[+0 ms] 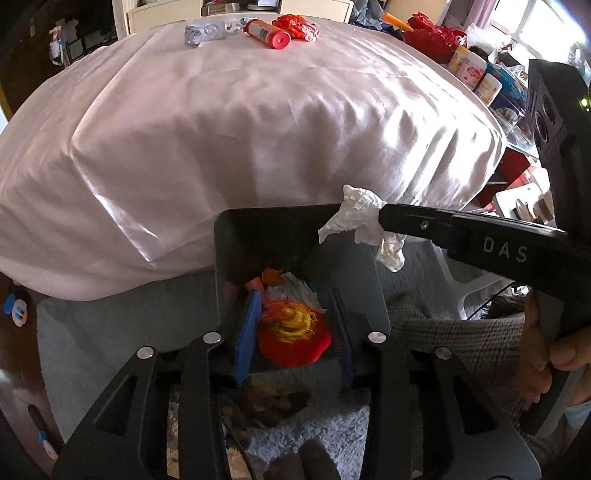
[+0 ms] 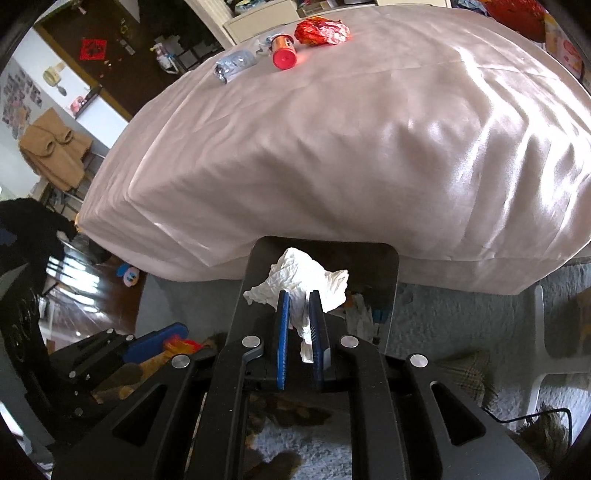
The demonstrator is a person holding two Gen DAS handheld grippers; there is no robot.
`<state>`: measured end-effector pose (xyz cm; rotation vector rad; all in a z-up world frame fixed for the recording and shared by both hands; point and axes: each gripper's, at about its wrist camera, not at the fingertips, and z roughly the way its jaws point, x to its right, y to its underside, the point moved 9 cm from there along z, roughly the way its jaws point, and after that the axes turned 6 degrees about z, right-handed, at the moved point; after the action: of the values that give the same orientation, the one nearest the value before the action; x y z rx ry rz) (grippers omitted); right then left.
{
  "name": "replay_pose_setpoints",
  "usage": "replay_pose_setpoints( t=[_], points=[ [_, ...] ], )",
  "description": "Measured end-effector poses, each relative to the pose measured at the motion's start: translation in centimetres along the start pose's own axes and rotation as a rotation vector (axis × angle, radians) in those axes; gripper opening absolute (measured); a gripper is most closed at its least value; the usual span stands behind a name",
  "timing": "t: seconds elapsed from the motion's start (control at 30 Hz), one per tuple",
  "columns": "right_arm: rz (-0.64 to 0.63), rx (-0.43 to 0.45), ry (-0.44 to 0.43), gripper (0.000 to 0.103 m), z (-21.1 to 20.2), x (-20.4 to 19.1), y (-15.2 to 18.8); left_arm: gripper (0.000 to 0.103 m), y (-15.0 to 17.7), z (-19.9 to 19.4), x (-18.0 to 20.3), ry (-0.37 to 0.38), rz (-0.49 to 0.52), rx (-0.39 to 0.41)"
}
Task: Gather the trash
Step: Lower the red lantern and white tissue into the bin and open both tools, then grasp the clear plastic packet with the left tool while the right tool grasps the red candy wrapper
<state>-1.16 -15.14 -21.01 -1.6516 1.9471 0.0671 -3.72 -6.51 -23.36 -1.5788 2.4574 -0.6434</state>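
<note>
Crumpled white tissue (image 2: 301, 286) is pinched tight btwn the blue pads (image 2: 283, 332) of the right gripper (image 2: 299, 325), hanging right over the dark grey bin (image 2: 391, 266). Left gripper (image 1: 293, 332) is down in the same bin w/ a red-and-yellow wrapper (image 1: 291, 332) btwn its blue pads; jaws are partway apart, and can't tell if the pads actually press on it. More trash sits in the bin bottom, incl. some white paper and orange bits.

Bin stands on a pale shaggy rug (image 2: 461, 314), just beside a bed w/ a pinkish satin cover (image 1: 240, 129). Far side of the bed still has a red tube (image 1: 266, 33), a crumpled red foil wrapper (image 1: 297, 26) and a silvery wrapper (image 1: 203, 33), close together. A hand (image 1: 554, 354) shows at the right edge of the left view.
</note>
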Motion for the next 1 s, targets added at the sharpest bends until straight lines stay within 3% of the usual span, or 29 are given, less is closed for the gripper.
replay_pose_setpoints(
  t=[0.1,0.2,0.33,0.4,0.43,0.57,0.67,1.0],
  points=[
    [0.017,0.006,0.009,0.016,-0.1,0.5,-0.2,0.047,0.0,0.0,-0.1,-0.005,-0.005,-0.002],
    [0.032,0.023,0.011,0.038,-0.6,0.9,-0.4,0.052,-0.1,-0.1,-0.3,-0.006,-0.011,0.001],
    [0.048,0.046,0.011,0.045,-1.2,1.2,-0.8,0.057,-0.1,-0.2,-0.3,-0.006,-0.014,0.005],
    [0.064,0.060,0.010,0.057,-1.6,1.4,-1.1,0.059,-0.2,-0.5,-0.5,0.008,-0.034,0.008],
    [0.072,0.075,0.011,0.068,-2.0,1.6,-1.4,0.062,-0.4,-0.8,-0.7,0.011,-0.046,0.014],
    [0.066,0.125,0.005,0.094,-3.8,1.7,-3.1,0.082,-1.8,-2.3,-1.4,0.008,-0.063,0.059],
    [0.051,0.134,-0.010,0.095,-4.6,1.2,-4.2,0.087,-3.1,-3.3,-2.0,0.021,-0.074,0.076],
    [-0.029,0.197,0.016,0.095,-7.9,-0.2,-10.8,0.095,-8.9,-7.6,-5.3,-0.094,0.003,0.145]
  ],
)
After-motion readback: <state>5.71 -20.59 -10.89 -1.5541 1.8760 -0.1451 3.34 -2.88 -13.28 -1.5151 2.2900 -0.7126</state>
